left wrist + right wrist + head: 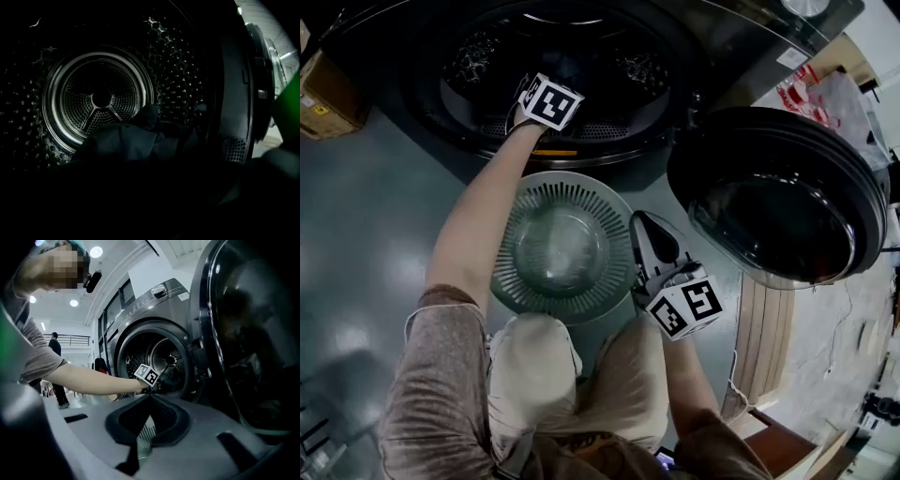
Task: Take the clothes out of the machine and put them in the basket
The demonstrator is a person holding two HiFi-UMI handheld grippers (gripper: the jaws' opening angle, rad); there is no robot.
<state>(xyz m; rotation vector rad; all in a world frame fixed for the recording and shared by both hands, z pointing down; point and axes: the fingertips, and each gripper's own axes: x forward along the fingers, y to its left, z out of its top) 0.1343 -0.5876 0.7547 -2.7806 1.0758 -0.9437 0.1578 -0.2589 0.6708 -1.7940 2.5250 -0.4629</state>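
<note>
The front-loading machine [609, 141] stands open at the top of the head view. My left arm reaches into its drum; the left gripper's marker cube [551, 101] shows at the opening and the jaws are hidden inside. In the left gripper view a heap of dark clothes [136, 140] lies on the drum floor just ahead, and the jaws are lost in darkness. The round ribbed basket [511, 286] sits on the floor below the opening with nothing in it. My right gripper [639, 220] hangs over the basket's right rim, shut and holding nothing [150, 396].
The machine's round door [778, 197] swings open to the right, close beside the right gripper. A cardboard box [323, 98] stands at the far left and a plastic bag [825, 94] at the upper right. My knees [534, 375] are just behind the basket.
</note>
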